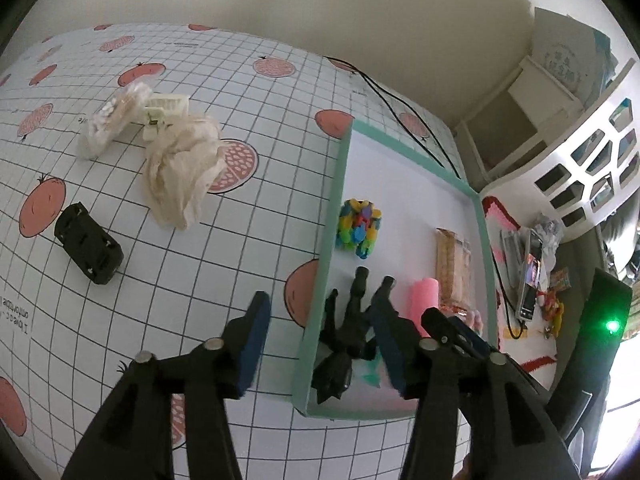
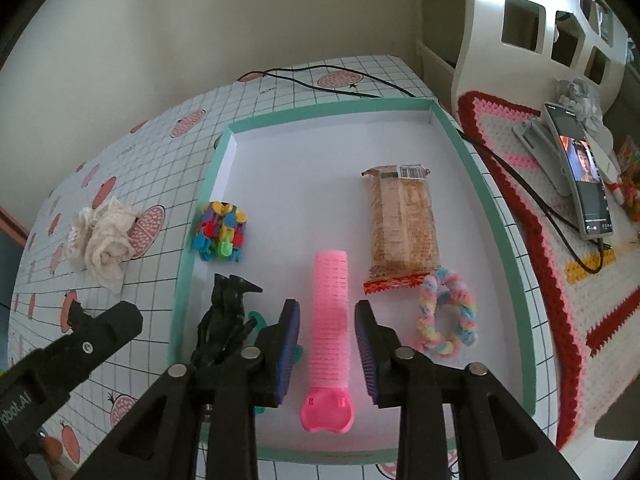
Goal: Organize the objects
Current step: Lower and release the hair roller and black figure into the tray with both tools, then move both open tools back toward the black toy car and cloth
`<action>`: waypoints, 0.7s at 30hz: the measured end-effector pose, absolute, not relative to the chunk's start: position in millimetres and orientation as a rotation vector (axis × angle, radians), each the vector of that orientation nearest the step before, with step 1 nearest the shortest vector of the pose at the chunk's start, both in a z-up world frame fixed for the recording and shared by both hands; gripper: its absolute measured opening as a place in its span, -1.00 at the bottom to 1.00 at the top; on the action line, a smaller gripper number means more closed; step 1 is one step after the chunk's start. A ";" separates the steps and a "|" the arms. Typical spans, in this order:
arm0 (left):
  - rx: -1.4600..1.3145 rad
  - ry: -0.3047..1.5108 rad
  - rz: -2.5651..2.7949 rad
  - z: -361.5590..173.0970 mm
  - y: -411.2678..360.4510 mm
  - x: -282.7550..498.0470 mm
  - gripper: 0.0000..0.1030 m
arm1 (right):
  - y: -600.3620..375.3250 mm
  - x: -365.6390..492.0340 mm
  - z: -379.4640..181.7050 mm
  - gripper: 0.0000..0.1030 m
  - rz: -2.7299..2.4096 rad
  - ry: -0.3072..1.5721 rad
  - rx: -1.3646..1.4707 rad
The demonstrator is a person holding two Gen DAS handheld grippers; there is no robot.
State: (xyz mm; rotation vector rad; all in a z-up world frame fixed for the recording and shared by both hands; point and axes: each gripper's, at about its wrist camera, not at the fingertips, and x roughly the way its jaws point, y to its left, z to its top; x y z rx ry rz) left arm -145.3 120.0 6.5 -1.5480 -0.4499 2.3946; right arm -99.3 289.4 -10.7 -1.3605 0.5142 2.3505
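Pink roller [image 2: 329,320]: lying in the teal-rimmed tray [image 2: 472,168], between the parted fingers of the right gripper [image 2: 327,354], untouched.
Left gripper [image 1: 320,344]: wide open, empty, straddling the tray's left wall.
Black car [image 1: 89,244]: on the tablecloth [image 1: 280,120], ten o'clock of the left gripper.

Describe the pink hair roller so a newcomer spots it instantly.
Find the shallow teal-rimmed tray on the gridded tablecloth. At its near middle, between the right gripper's open jaws, lies the pink hair roller: the only solid-pink ribbed cylinder, left of the pastel scrunchie.
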 end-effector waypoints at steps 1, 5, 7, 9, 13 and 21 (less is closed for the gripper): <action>-1.552 -0.443 2.405 6.0 118.8 -145.6 0.21 | 289.6 -99.2 -10.8 -0.31 2.351 0.514 -1.360; -1.568 -0.427 2.457 1.7 115.2 -147.8 0.59 | 290.0 -98.3 -10.2 -0.10 2.358 0.515 -1.349; -1.577 -0.437 2.481 0.1 110.9 -148.8 0.66 | 289.8 -98.2 -10.1 0.03 2.359 0.512 -1.345; -1.582 -0.443 2.495 -0.7 107.1 -148.8 0.68 | 290.0 -98.2 -9.7 0.30 2.364 0.510 -1.339; -1.564 -0.429 2.549 0.0 103.2 -147.9 0.92 | 289.0 -98.7 -9.2 0.50 2.379 0.510 -1.333; -1.517 -0.385 2.625 5.6 100.4 -147.3 1.00 | 288.9 -99.5 -9.1 0.83 2.389 0.524 -1.324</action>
